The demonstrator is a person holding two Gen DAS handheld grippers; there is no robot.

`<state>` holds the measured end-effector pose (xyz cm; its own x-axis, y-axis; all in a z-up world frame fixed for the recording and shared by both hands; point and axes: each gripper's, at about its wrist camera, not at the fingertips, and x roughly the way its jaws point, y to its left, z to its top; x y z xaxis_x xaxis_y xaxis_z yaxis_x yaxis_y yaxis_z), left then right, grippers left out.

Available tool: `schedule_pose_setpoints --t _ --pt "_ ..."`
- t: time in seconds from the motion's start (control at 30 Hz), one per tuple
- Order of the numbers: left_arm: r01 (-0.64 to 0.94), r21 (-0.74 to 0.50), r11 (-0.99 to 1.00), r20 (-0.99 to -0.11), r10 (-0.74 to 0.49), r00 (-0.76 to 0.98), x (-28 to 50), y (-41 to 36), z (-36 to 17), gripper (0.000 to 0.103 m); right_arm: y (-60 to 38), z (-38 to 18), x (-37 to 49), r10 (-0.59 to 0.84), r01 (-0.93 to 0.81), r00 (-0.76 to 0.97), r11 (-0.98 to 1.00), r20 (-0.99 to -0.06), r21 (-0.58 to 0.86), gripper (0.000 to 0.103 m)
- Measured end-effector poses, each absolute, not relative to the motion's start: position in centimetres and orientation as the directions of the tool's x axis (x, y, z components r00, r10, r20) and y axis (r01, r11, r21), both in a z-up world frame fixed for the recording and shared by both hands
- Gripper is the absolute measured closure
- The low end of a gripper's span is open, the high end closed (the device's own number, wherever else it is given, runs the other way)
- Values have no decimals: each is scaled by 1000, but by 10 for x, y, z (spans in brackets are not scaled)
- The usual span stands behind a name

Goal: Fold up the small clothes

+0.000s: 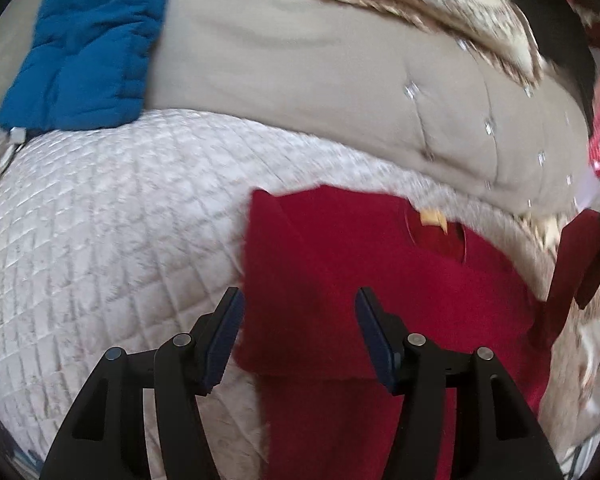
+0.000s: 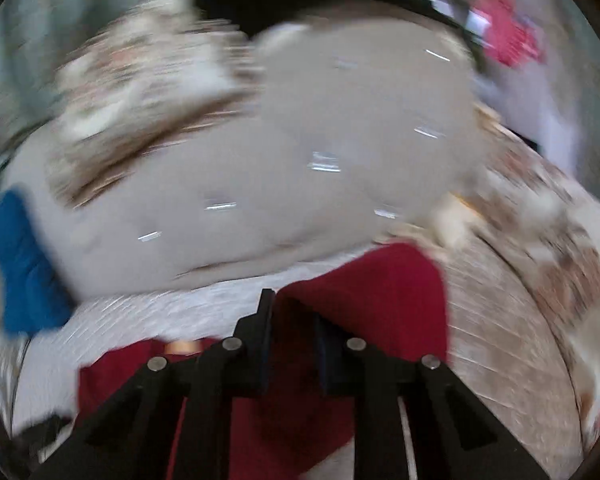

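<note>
A: Where does the red garment (image 1: 340, 264) lie?
B: Flat on the white quilted bedcover (image 1: 100, 220), collar label up, one sleeve out to the right; beyond it lie a beige quilt (image 1: 300, 80) and a blue padded cloth (image 1: 84, 52).
A: And the left gripper (image 1: 298, 300)?
B: Fingers spread wide over the garment's left edge, holding nothing.
A: The right gripper (image 2: 296, 316)?
B: Fingers narrow, red cloth between them (the view is blurred, so I cannot tell whether they pinch it).
</note>
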<state>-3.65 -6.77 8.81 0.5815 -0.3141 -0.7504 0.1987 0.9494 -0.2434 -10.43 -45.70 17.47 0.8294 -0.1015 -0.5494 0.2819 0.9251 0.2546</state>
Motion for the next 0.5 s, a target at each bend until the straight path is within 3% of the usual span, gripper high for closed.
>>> schedule_pose_setpoints --t 0.13,0.17,0.2,0.23,0.27,0.33,0.5 --pt "167 -268 949 -744 -314 590 -33 -53 92 67 -356 142 -76 141 -9 765 978 -629 208 84" --pt "165 -273 948 -744 -317 588 -33 -52 92 67 -340 131 -73 170 -51 739 979 -651 199 80" --pt "166 -277 946 -746 -321 584 -33 -51 92 67 -312 109 -66 217 -117 677 975 -703 189 74" --pt "168 -279 945 -748 -324 580 -34 -50 92 67 -295 92 -63 242 -157 619 970 -747 184 57" --pt "175 -281 944 -749 -330 575 -35 -51 92 67 -285 81 -61 250 -180 581 967 -774 178 48" --pt "197 -281 939 -745 -343 572 -36 -53 93 67 -270 56 -64 240 -212 520 966 -820 148 47" --pt "216 -290 932 -741 -362 566 -37 -60 90 67 -296 51 -82 236 -134 530 972 -815 194 44"
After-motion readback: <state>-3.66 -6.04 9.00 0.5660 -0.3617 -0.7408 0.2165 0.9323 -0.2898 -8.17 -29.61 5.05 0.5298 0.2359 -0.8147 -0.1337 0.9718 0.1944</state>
